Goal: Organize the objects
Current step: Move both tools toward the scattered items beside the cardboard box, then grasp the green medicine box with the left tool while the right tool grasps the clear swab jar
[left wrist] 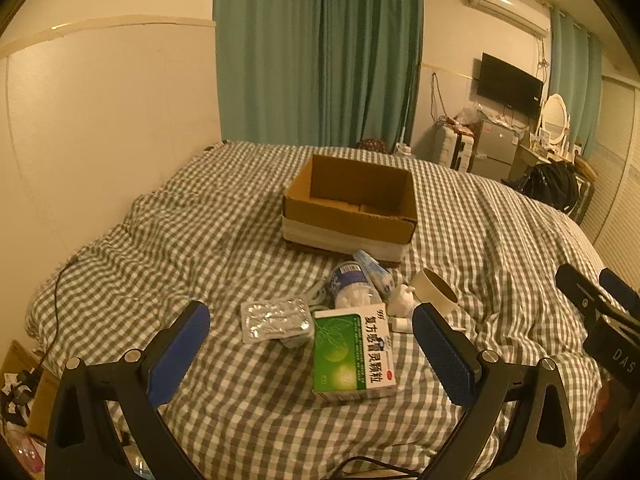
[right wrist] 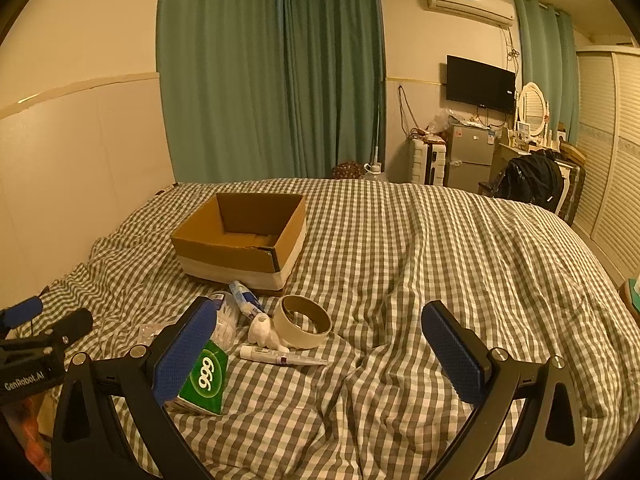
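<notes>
An open cardboard box [left wrist: 348, 204] [right wrist: 240, 236] stands on the checked bed, and what little of its inside shows is bare. In front of it lies a cluster: a green and white medicine box [left wrist: 352, 354] [right wrist: 204, 380], a foil blister pack [left wrist: 276, 320], a cotton swab jar [left wrist: 350, 286] [right wrist: 226, 320], a small tube [left wrist: 374, 272] [right wrist: 244, 298], a tape roll [left wrist: 434, 290] [right wrist: 302, 322], a crumpled white wad [left wrist: 402, 300] [right wrist: 264, 330] and a pen-like injector [right wrist: 282, 356]. My left gripper [left wrist: 312, 340] is open, hovering over the medicine box and blister pack. My right gripper [right wrist: 320, 340] is open, just right of the cluster.
The checked duvet [right wrist: 440, 260] is rumpled with folds. A wall runs along the bed's left side. Green curtains [right wrist: 272, 72] hang behind. A fridge [right wrist: 470, 158], a suitcase, a desk with a mirror and a dark bag stand at the far right. Boxes and cables [left wrist: 20, 384] lie by the bed's left edge.
</notes>
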Demonstrator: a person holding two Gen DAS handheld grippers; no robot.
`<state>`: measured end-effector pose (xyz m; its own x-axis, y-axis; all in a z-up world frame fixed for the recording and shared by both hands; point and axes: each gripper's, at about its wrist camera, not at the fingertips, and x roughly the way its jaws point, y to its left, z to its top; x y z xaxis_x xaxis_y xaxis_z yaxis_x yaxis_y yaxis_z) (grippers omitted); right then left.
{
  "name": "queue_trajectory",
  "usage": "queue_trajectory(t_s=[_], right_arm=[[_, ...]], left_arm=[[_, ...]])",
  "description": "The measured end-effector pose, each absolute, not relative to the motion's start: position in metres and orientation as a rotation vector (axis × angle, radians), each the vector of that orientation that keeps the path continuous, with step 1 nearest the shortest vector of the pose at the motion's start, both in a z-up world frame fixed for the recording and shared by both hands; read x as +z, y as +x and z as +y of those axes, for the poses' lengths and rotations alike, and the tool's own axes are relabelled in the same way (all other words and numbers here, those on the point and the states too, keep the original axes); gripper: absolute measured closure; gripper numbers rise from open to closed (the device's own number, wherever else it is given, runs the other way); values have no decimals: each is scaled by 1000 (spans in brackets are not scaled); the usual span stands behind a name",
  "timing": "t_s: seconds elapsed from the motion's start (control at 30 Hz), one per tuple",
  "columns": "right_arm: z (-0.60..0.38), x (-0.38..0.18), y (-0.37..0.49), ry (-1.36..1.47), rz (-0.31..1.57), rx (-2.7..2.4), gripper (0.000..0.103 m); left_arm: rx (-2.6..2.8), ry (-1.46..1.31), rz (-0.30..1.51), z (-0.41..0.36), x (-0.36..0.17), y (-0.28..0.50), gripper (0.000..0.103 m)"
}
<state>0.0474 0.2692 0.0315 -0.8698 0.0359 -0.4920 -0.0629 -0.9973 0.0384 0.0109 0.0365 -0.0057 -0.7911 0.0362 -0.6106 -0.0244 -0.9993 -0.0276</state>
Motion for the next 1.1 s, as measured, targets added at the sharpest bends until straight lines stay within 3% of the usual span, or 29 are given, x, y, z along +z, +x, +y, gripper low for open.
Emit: queue_trajectory(t_s=[0.9, 0.97, 1.0, 1.1], right_arm=[[307, -44, -2, -1042, 184, 2891, 0], [305, -48, -6, -1066, 181, 2890, 0], [304, -49, -7, -1073, 179, 2889, 0], [299, -50, -9, -1091, 166, 2892, 0]], left_arm=[[2716, -1519, -176, 64, -142, -49, 0], [2692, -1498, -195, 63, -144, -49, 11], [2684, -1484, -196, 64, -144, -49, 22], [2712, -1440, -120, 68, -134, -45, 22]])
